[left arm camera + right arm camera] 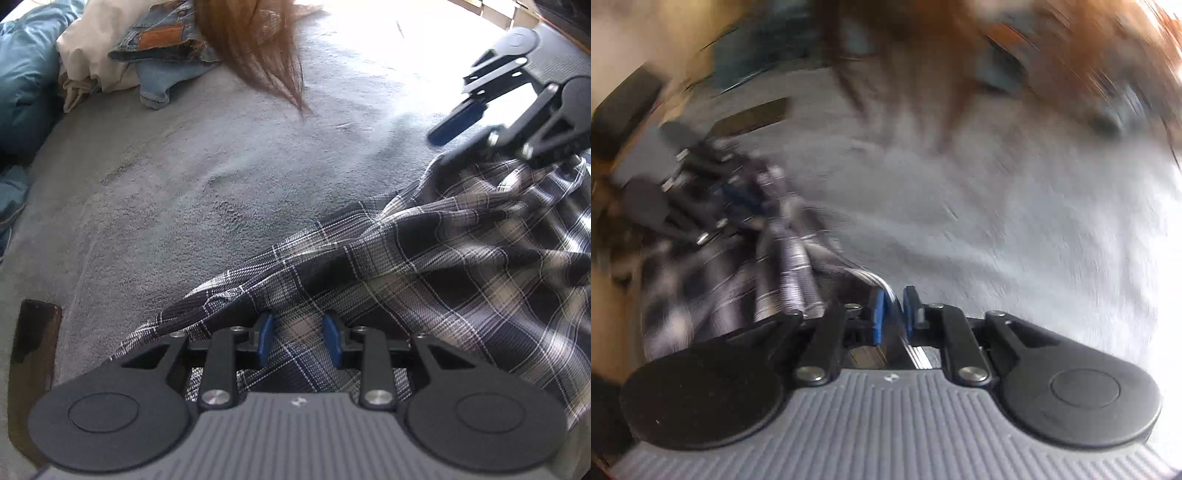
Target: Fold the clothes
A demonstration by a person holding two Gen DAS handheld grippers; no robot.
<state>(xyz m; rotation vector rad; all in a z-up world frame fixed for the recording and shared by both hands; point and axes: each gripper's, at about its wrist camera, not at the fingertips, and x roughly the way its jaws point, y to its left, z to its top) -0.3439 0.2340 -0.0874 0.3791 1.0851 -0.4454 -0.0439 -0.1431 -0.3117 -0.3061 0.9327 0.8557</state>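
A dark plaid shirt (424,273) lies rumpled on the grey blanket (184,177), spreading from the lower middle to the right edge. My left gripper (299,339) stands over its near edge; the blue pads are apart and flat cloth shows between them. My right gripper (454,144) is at the upper right, at a bunched corner of the shirt. In the blurred right wrist view my right gripper (894,314) is shut on a thin edge of the plaid shirt (738,295). The left gripper (738,195) appears smeared at the left, against the cloth.
A pile of jeans (162,40) and cream cloth (85,55) sits at the far left, beside a teal duvet (26,81). A person's long hair (258,48) hangs into view. A dark flat object (35,354) lies at the blanket's left edge.
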